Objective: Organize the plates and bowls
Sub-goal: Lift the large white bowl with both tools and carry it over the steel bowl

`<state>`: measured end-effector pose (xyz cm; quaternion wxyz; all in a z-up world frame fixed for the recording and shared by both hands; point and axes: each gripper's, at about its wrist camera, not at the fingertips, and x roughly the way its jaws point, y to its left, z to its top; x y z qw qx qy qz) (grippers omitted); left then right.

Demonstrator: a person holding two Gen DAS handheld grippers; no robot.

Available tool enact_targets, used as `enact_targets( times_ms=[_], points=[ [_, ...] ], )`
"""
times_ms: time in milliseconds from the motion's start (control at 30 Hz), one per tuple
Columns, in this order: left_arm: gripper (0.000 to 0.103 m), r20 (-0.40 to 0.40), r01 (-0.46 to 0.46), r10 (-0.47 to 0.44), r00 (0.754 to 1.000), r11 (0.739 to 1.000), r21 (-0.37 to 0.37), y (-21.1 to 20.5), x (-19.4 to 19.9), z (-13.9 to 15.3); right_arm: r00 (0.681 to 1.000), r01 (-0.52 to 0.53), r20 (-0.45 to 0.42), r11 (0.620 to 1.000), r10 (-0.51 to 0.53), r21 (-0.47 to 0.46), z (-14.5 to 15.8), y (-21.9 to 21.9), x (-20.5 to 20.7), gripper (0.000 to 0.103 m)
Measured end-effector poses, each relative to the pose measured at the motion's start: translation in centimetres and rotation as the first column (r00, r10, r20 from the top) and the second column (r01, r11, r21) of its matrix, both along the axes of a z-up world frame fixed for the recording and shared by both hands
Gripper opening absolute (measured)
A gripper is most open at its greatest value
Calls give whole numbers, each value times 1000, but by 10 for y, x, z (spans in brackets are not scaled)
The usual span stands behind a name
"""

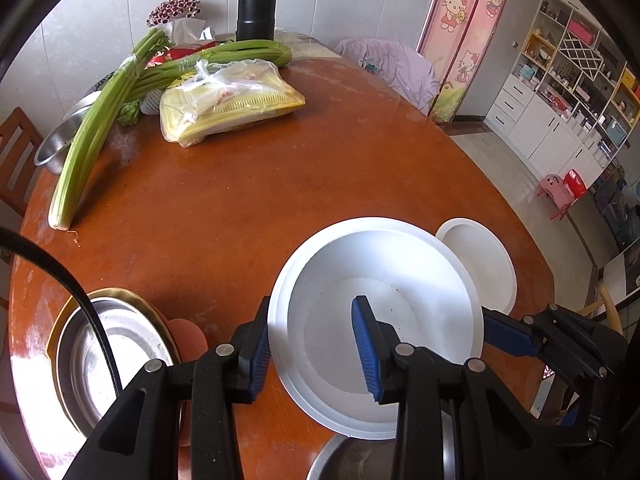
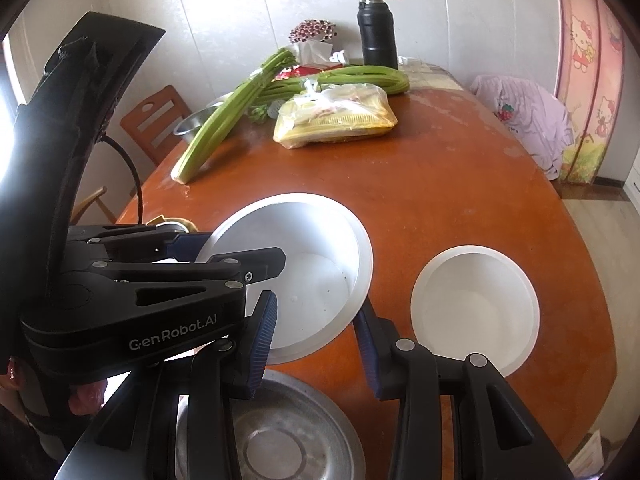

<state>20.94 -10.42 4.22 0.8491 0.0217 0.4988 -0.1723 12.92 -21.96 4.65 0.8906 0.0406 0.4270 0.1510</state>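
Note:
A large white bowl (image 1: 376,320) sits on the round wooden table (image 1: 240,208). My left gripper (image 1: 312,344) is open and straddles its near-left rim, one finger outside, one inside. The bowl also shows in the right wrist view (image 2: 304,276), with the left gripper (image 2: 224,252) at its left rim. My right gripper (image 2: 314,344) is open, its fingers either side of the bowl's near rim, above a steel plate (image 2: 288,432). A smaller white bowl (image 2: 476,308) stands to the right; it also shows in the left wrist view (image 1: 480,264).
A steel dish inside a gold-rimmed plate (image 1: 108,356) lies at the near left. Celery (image 1: 104,120), a yellow bagged packet (image 1: 232,104), a steel basin (image 1: 60,140) and a black flask (image 1: 256,4) crowd the far side. Chairs stand around the table.

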Motion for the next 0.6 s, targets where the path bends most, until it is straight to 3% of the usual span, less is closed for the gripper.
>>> enact_targets(
  times_ms=[600],
  points=[
    [39,56,-12,12,998,1000,3,-5,-37,22,998,-21,52,1000,21,-12,19,-5,-36,42]
  ],
)
